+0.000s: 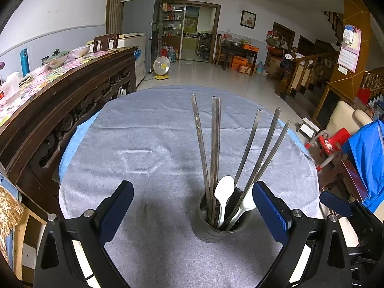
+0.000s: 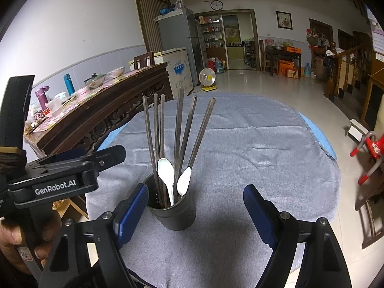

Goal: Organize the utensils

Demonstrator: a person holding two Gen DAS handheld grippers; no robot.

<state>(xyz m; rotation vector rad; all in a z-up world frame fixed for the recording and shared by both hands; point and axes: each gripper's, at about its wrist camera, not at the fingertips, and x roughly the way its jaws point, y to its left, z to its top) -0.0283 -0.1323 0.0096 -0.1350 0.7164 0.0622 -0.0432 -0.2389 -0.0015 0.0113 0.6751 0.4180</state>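
Observation:
A dark grey perforated utensil cup [image 1: 219, 225] [image 2: 176, 212] stands on the grey cloth of the round table [image 1: 148, 144] [image 2: 252, 148]. It holds several long metal chopsticks [image 1: 214, 144] [image 2: 178, 132] and white plastic spoons [image 1: 224, 192] [image 2: 166, 171], all upright. My left gripper [image 1: 193, 206] is open and empty, the cup just inside its right finger. My right gripper [image 2: 195, 210] is open and empty, the cup next to its left finger. The left gripper's body shows at the left of the right wrist view [image 2: 69, 175].
A carved dark wooden sideboard [image 1: 62, 100] [image 2: 100, 115] with bowls, bottles and a patterned cloth stands left of the table. A red and white frame [image 1: 328, 148] [image 2: 367, 153] and a blue item [image 1: 367, 156] stand at the right. Tiled floor lies beyond.

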